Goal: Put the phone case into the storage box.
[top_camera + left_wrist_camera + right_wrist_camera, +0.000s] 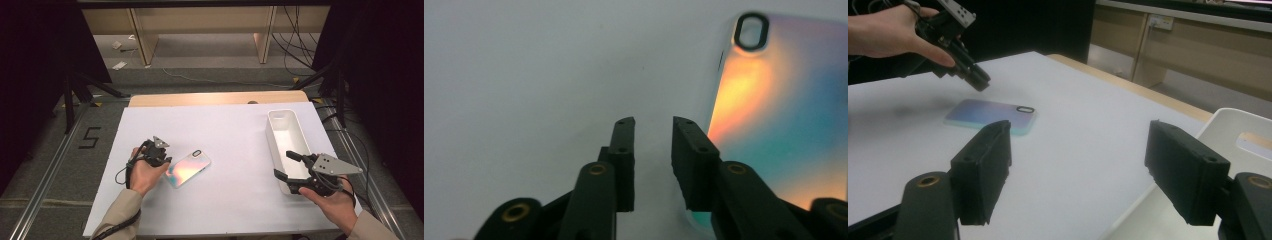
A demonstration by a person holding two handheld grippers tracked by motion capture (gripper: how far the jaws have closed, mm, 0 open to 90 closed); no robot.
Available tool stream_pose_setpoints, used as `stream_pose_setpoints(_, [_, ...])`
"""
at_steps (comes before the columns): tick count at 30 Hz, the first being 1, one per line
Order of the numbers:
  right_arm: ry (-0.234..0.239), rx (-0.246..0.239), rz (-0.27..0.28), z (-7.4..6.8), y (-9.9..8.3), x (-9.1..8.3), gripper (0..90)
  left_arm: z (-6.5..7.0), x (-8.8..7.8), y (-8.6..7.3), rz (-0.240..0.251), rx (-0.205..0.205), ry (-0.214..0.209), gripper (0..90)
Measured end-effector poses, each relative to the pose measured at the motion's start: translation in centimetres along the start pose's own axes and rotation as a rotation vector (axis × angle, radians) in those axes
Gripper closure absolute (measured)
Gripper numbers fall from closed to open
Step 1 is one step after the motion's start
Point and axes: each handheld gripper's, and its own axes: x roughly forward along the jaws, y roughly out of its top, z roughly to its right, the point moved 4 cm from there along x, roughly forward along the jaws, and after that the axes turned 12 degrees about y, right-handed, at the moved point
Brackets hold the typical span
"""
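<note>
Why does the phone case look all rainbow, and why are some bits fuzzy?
High view: the phone case gleams pink and teal under the lamp, fairly sharp. Left gripper view: its colours smear, orange to blue, very close and soft. Right gripper view: the near jaws blur, the left gripper is smeared.

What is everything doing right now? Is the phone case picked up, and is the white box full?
phone case: lying flat on the table, shiny back up, not gripped.
white bin: upright, open on top, nothing inside that I can see.
left gripper: jaws a little apart, nothing between them, just beside the case's edge.
right gripper: jaws open, holding nothing, over the bin's near end.
</note>
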Motion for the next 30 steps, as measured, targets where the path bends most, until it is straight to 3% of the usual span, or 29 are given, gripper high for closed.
stream_pose_setpoints(4, [0.002, 0.001, 0.0, -0.1, 0.0, 0.0, 27.5, 0.6, -0.4, 0.6, -0.007, 0.039, -0.035, 42.4])
stream_pose_setpoints(5, [0.002, 0.001, 0.0, 0.0, 0.0, 0.0, 27.5, 1.3, -0.4, 0.7, -0.033, 0.101, -0.064, 33.4])
stream_pose_setpoints(6, [0.002, 0.0, 0.0, 0.0, 0.0, 0.0, 27.6, 1.8, -0.4, 0.8, -0.049, 0.134, -0.079, 26.2])
stream_pose_setpoints(8, [0.002, 0.001, -0.001, 0.0, 0.0, 0.0, 27.5, 2.2, -0.4, 0.8, -0.047, 0.151, -0.086, 17.6])
stream_pose_setpoints(10, [0.003, 0.001, 0.0, 0.0, 0.0, 0.0, 27.5, 3.1, -0.4, 1.1, -0.056, 0.207, -0.091, 10.8])
stream_pose_setpoints(12, [0.005, 0.004, -0.003, 0.0, 0.0, 0.0, 27.4, 3.6, -0.4, 1.1, -0.077, 0.236, -0.101, 2.9])
stream_pose_setpoints(16, [0.006, 0.004, 0.001, 0.0, 0.0, 0.0, 27.4, 4.7, -0.1, 1.0, -0.102, 0.301, -0.109, 0.0])
stream_pose_setpoints(27, [0.004, 0.002, 0.0, 0.0, 0.0, 0.0, 27.4, 6.0, 0.6, 1.3, -0.131, 0.385, -0.081, 0.0])
stream_pose_setpoints(30, [0.004, 0.001, 0.0, 0.0, 0.0, 0.0, 27.4, 6.1, 0.8, 1.3, -0.14, 0.391, -0.085, 0.0])
